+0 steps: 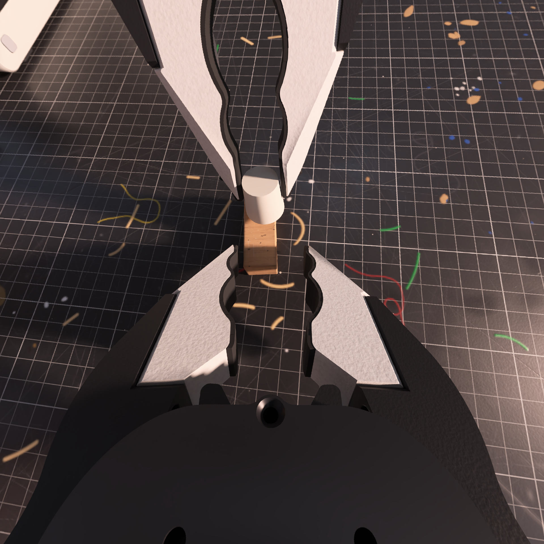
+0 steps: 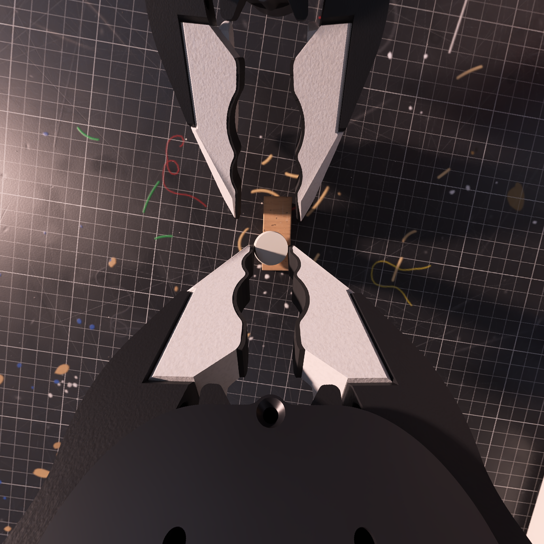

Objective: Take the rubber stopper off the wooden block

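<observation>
Only the left wrist view shows the white rubber stopper's [image 1: 263, 197] side, clamped by the right tool [image 1: 260, 197]; left tool [image 1: 270, 250] apart.

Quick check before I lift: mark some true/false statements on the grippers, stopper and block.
1. The right gripper has a finger on each side of the rubber stopper. True.
2. The left gripper is clamped shut on the wooden block. False: its jaws stand open around the block's end, with a clear gap on one side.
3. The stopper is black. False: it is white.
4. The block lies on a dark gridded mat. True.
</observation>
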Available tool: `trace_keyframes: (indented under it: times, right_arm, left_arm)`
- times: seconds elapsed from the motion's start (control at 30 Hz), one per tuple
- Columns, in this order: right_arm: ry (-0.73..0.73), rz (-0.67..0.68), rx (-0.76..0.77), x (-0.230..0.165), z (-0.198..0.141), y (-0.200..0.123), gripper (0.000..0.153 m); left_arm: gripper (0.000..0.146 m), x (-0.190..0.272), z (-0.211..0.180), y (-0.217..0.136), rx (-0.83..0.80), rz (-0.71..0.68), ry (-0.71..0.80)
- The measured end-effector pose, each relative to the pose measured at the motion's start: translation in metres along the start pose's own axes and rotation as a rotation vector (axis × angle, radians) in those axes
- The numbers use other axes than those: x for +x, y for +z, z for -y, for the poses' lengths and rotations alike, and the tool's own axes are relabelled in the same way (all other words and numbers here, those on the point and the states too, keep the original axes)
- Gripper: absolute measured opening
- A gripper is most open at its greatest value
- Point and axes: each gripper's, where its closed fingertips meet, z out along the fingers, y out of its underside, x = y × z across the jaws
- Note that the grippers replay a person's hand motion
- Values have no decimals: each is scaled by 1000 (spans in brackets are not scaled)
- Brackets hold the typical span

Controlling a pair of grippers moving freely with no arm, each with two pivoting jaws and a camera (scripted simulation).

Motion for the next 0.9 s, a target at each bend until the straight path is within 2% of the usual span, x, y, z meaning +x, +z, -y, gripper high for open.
trace_keyframes:
  times: [0.2, 0.4, 0.77, 0.9]
  right_arm:
    - [45, 11, 105, 1, -4, -2, 23]
    - [17, -23, -33, 0, -4, 0, 23]
    - [92, -16, 47, -1, -8, -1, 23]
    - [38, -26, -57, 1, -4, 0, 23]
  left_arm:
    - [44, 1, 0, 1, -4, 6, 15]
    - [44, 0, 0, 3, -49, 18, 37]
    - [45, 1, -1, 2, -19, 10, 25]
    - [44, -1, -1, 2, -61, 33, 44]
